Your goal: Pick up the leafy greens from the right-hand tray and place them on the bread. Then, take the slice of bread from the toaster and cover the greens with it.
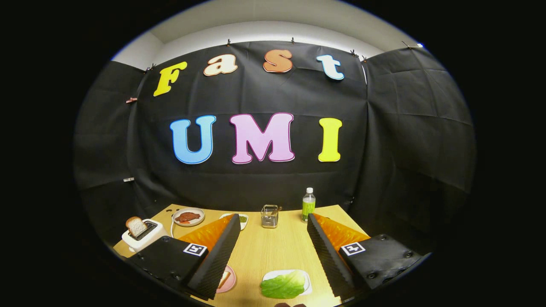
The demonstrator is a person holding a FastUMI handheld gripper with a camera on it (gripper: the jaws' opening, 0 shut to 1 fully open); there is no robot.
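Note:
The leafy greens (pixel 283 285) lie on a small white tray (pixel 307 285) on the wooden table, low between my two fingers and nearer the right one. My gripper (pixel 273 221) is open and holds nothing, well above the table. A pink plate (pixel 229 279) with bread (pixel 223 279) on it peeks out beside the left finger, mostly hidden by it. Beyond the left finger stands a white toaster (pixel 143 236) with a slice of bread (pixel 135 226) sticking up from its slot.
At the table's far side sit a plate with a piece of meat (pixel 188 217), a small dish of something green (pixel 242 219), a wire holder (pixel 269 216) and a green bottle (pixel 308 205). The booth's black cloth wall rises right behind the table.

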